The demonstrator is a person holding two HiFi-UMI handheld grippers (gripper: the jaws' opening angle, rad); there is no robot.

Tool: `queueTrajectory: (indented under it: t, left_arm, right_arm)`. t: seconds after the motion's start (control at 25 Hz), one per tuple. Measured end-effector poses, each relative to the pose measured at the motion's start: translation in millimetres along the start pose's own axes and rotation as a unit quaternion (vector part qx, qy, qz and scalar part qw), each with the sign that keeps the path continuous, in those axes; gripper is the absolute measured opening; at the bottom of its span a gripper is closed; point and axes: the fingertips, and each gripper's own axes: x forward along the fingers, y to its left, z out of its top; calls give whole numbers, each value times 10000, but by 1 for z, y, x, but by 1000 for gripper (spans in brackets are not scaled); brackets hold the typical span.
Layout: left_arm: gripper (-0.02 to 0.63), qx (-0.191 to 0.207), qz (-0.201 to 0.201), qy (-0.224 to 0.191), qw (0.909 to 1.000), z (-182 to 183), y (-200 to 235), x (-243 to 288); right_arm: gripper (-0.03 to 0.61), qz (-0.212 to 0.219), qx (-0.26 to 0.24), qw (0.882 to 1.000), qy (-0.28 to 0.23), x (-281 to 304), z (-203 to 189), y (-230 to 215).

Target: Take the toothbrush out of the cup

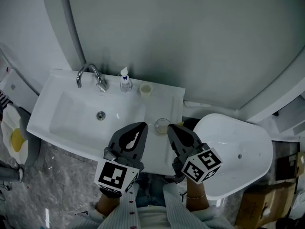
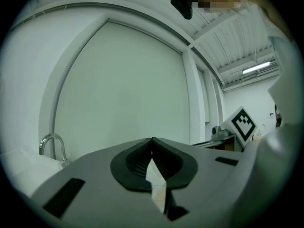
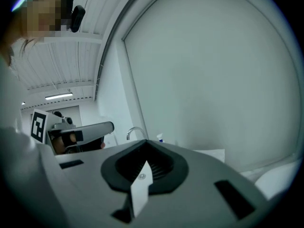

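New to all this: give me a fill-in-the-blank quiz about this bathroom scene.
The jaws of the left gripper and the right gripper are both ____.
Behind the basin, the spray bottle stands between the ____ and the cream cup.
The clear cup stands on the sink ledge, to the ____ of the basin.
Missing words: shut; faucet; right.
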Motion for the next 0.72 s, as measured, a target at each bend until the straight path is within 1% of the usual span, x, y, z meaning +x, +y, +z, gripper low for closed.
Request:
queueTrajectory:
  t: [0.32,0.72]
  left_arm:
    - [17,-96,-210,57,9997,-4,-15,18]
    - [17,-104,-154,29,9998,-3,-22,30]
  right_arm:
    - [11,-233,-12,9997,-80,-15,10,-17]
    - [11,-224,5,9997,-82,-18,14,-31]
